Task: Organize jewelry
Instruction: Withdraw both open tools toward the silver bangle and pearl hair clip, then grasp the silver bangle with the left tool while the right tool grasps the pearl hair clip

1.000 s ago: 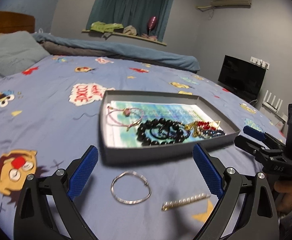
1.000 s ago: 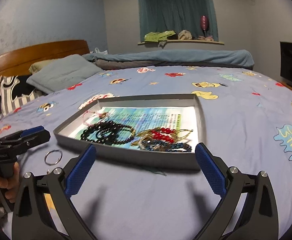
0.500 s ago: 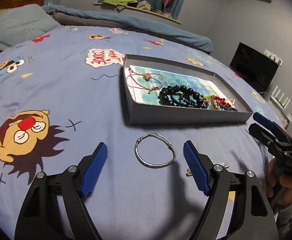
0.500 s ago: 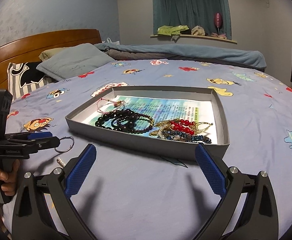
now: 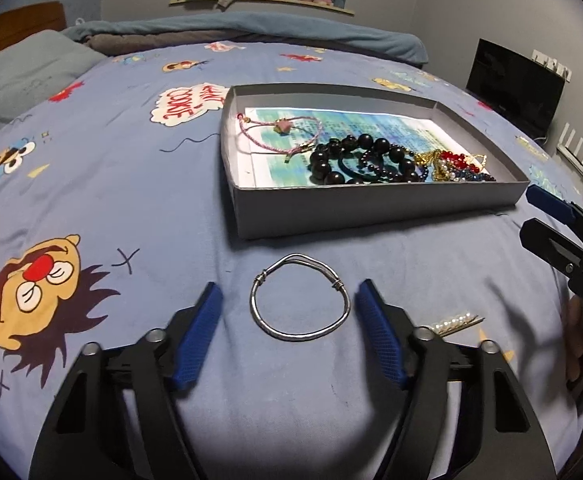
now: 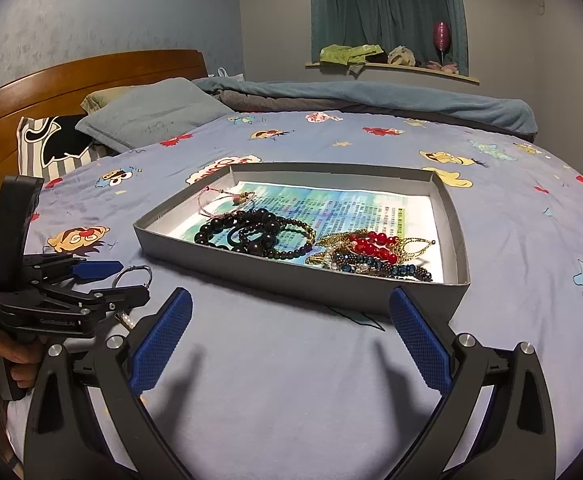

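A silver bangle (image 5: 300,299) lies on the blue bedspread just in front of a grey shallow box (image 5: 375,210). My left gripper (image 5: 289,312) is open, low over the bed, with its blue pads on either side of the bangle and not touching it. The box holds a pink cord bracelet (image 5: 279,132), black bead bracelets (image 5: 355,160) and red and blue beaded pieces (image 5: 459,166). A pearl hair clip (image 5: 453,323) lies to the right of the bangle. My right gripper (image 6: 291,320) is open and empty, hovering in front of the box (image 6: 303,280). The bangle (image 6: 133,274) shows beside the left gripper there.
The bed is covered by a blue cartoon-print sheet (image 5: 111,184). Pillows (image 6: 151,116) and a wooden headboard (image 6: 71,80) are at the far left, a rolled blue blanket (image 6: 371,96) at the back. A dark monitor (image 5: 515,84) stands beyond the bed's right side.
My left gripper has moved forward and down, so the bangle now sits between its pads, and the fingers have narrowed somewhat. The right gripper has drifted slightly and stays open.
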A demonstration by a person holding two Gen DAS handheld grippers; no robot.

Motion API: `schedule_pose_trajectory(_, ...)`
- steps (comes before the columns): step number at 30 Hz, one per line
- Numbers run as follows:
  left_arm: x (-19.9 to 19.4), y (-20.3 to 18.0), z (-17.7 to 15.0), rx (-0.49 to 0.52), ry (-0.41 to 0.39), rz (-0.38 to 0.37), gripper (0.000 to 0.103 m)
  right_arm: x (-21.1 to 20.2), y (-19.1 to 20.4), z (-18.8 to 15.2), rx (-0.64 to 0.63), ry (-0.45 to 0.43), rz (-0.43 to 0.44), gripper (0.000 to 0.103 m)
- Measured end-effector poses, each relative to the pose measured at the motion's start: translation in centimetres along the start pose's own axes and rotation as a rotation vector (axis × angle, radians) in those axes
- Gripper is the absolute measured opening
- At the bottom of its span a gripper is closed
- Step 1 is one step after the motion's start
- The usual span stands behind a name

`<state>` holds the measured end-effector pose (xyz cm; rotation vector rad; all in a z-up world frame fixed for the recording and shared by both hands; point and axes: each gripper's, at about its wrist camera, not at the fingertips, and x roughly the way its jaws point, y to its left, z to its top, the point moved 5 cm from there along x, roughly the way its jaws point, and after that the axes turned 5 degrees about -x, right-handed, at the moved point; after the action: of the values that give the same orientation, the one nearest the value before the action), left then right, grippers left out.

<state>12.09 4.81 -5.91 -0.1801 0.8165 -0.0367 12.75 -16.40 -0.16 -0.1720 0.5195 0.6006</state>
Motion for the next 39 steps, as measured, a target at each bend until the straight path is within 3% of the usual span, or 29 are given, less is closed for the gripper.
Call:
schedule_pose_trajectory(2, -0.1, 0.4, 0.0, -0.014, -0.003, 0.007, 0.049, 0.0, 0.0, 0.0, -0.001, 0.002, 0.001, 0.097)
schedule_pose_trajectory(11, -1.6, 2.4, 0.5, -0.126, -0.054, -0.072, 0.049, 0.3, 1.3, -0.3, -0.018, 0.024, 0.061, 0.097)
schedule_pose_trajectory(15, -2.7, 3.2, 1.0, -0.152, -0.1, -0.061, 0.049, 0.5, 3.3, -0.5, -0.07, 0.042, 0.101, 0.096)
schedule_pose_trajectory(19, -3.4, 3.7, 1.6, -0.149, -0.126, -0.047, 0.049, 1.3, 5.8, -0.7, -0.132, 0.086, 0.152, 0.082)
schedule_pose_trajectory(26, -4.1, 3.8, 2.0, -0.152, -0.141, -0.064, 0.049, 2.9, 10.0, -1.6, -0.278, 0.172, 0.219, 0.067)
schedule_pose_trajectory(32, -4.1, 3.8, 2.0, -0.153, -0.14, -0.069, 0.049, 3.5, 10.8, -2.2, -0.303, 0.205, 0.247, 0.055)
schedule_pose_trajectory(35, -4.1, 4.0, 2.0, -0.159, -0.138, -0.061, 0.049, 3.3, 11.4, -2.5, -0.331, 0.201, 0.26, 0.039)
schedule_pose_trajectory(37, -4.1, 4.2, 2.0, -0.171, -0.138, -0.062, 0.049, 3.0, 11.8, -2.6, -0.352, 0.193, 0.259, 0.02)
schedule_pose_trajectory(39, -4.1, 4.3, 1.9, -0.182, -0.138, -0.068, 0.049, 2.8, 11.8, -2.6, -0.354, 0.183, 0.253, 0.008)
